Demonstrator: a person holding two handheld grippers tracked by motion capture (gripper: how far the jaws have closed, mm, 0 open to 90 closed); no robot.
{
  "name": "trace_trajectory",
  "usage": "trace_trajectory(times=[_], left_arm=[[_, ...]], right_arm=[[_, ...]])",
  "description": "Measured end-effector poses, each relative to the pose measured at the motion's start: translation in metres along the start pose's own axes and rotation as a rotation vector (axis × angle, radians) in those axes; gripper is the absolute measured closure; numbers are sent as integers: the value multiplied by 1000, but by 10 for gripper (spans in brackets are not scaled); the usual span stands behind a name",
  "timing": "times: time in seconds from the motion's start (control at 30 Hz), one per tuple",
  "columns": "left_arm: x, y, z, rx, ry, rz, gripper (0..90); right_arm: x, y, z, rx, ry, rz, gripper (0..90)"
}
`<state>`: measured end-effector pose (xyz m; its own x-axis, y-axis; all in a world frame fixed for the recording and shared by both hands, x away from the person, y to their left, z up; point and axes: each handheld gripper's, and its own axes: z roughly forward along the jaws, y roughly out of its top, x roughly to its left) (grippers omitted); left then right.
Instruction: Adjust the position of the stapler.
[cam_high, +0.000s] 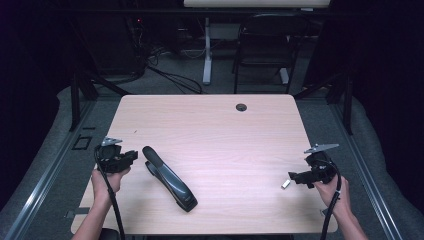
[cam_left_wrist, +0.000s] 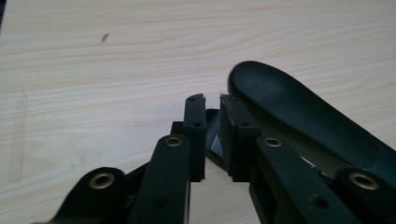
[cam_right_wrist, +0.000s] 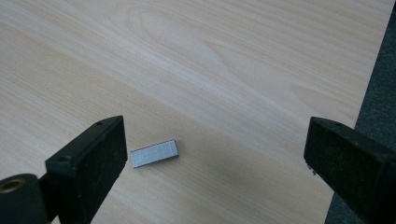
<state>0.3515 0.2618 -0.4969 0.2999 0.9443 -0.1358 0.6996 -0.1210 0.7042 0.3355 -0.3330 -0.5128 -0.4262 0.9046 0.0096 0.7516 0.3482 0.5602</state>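
A black stapler (cam_high: 170, 178) lies slantwise on the wooden table (cam_high: 210, 125), left of the middle. My left gripper (cam_high: 131, 156) sits just left of the stapler's far end. In the left gripper view its jaws (cam_left_wrist: 213, 100) are almost together with only a thin slit between them, and the stapler's rounded top (cam_left_wrist: 303, 116) lies right beside them. My right gripper (cam_high: 295, 177) is near the table's front right edge, open wide. A small silver strip of staples (cam_right_wrist: 154, 153) lies flat on the table between its jaws, close to the left one (cam_right_wrist: 93, 158).
A round cable hole (cam_high: 241, 107) sits near the table's far edge. Beyond the table stand a black chair (cam_high: 262, 45) and a white desk leg (cam_high: 207, 50). Grey carpet borders the table on the right (cam_right_wrist: 378, 84).
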Motion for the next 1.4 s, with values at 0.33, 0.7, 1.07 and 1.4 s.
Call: trace_trajectory(times=[0.33,0.7,1.07,1.4], left_arm=[[-5,-1,10,43,-23,11,900],[-5,1,18,57,-10,1,900],[-8,8,29,53,-17,6,900],[-20,12,35,56,-37,54,900]], right_arm=[[1,1,1,10,-3,0,60],[1,1,4,20,7,-3,63],[2,1,5,27,6,-12,64],[2,1,6,36,16,-14,64]])
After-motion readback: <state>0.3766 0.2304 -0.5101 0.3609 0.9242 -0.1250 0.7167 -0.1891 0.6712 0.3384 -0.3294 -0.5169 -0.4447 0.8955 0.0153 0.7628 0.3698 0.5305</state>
